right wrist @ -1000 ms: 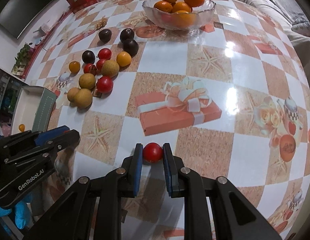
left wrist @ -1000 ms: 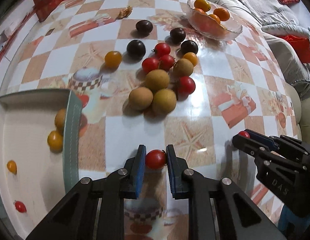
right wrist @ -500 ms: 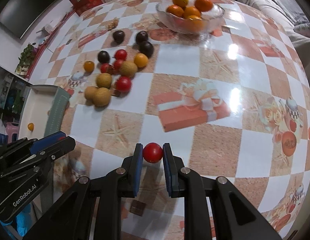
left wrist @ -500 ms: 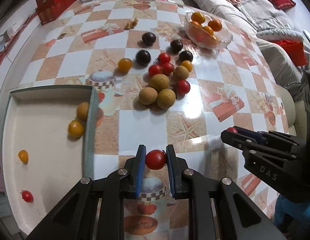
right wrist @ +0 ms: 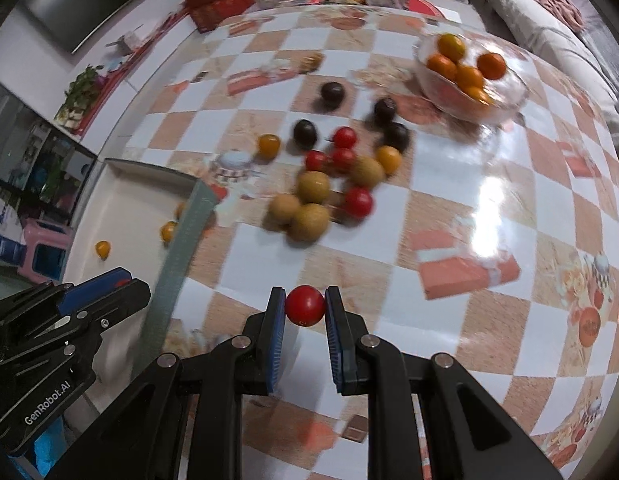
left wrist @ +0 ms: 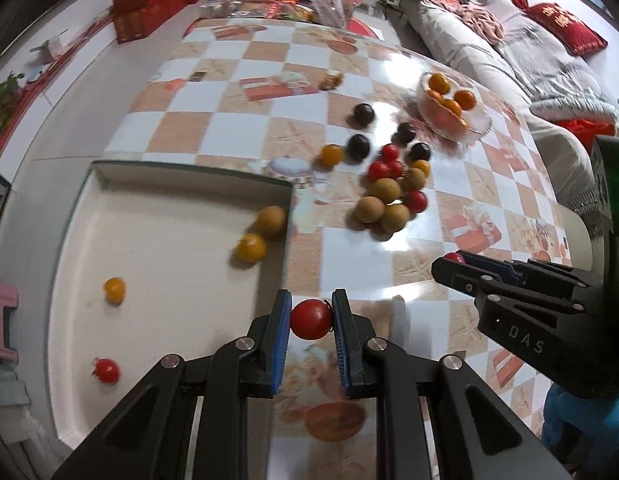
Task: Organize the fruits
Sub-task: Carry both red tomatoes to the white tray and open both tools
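Swinging leftward since a second ago: tray (left wrist: pixel 109 208) now filling far more of the left wrist view, loose fruit pile (left wrist: pixel 389 200) sliding out toward 1 o'clock, everything beyond the fingers smeared by motion. Left gripper (left wrist: pixel 310 318) pinching a red cherry tomato (left wrist: pixel 310 319) between its blue pads, fruit sitting right at the fingertips, hanging just beside the tray's right wall, at 6 o'clock in that view. Right gripper (right wrist: pixel 304 305) likewise squeezing a second red tomato (right wrist: pixel 304 305) at its tips, hovering over the checkered tabletop (right wrist: pixel 489 168), with the tray's grey-green wall (right wrist: pixel 177 256) standing at 9 o'clock.

Holding both fruits out at the pad ends probably for a clean drop, nothing of the fingers reaching past them. Carrying two at once, probably to halve the trips; heading for the tray seems likely, given a small red tomato (left wrist: pixel 106 371) already lying inside at 8 o'clock, with three yellow-orange fruits further in.

Finding plenty of bare white floor across the tray's near and left parts. Needing to clear the raised right wall before lowering, for both tools. Crowding as a concern: right tool showing at 3 o'clock in the left view, close alongside, so staggering the two releases looks wise. Glass bowl of oranges (right wrist: pixel 469 76) sitting well apart at 1 o'clock, out of the path.
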Available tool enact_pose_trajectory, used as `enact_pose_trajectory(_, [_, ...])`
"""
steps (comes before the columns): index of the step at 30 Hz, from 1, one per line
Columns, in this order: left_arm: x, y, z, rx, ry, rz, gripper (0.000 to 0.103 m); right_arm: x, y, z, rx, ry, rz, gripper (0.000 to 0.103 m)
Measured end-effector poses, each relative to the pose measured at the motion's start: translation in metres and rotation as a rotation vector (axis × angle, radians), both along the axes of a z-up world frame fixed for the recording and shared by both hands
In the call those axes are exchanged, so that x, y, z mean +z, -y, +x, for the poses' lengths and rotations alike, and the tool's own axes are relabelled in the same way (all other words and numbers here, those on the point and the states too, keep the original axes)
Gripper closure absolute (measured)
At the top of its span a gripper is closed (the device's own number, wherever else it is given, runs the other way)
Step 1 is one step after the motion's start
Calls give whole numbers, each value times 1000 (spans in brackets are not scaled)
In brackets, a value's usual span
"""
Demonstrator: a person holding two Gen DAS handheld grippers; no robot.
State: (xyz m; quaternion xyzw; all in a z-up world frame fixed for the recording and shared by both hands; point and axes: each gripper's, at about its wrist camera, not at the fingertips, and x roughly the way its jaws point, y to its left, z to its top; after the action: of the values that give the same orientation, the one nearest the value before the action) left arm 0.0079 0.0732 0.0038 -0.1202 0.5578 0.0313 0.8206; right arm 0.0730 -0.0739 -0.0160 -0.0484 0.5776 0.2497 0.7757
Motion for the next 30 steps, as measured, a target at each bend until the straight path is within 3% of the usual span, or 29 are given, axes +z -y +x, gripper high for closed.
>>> enact_pose_trajectory(17, [-13, -75, -53, 147, -41, 12, 81, 11, -90, -27, 166, 6, 12, 82])
enact_pose_trajectory(30, [-44, -99, -80, 196, -111, 14, 81, -8, -143, -52, 274, -53, -6, 82])
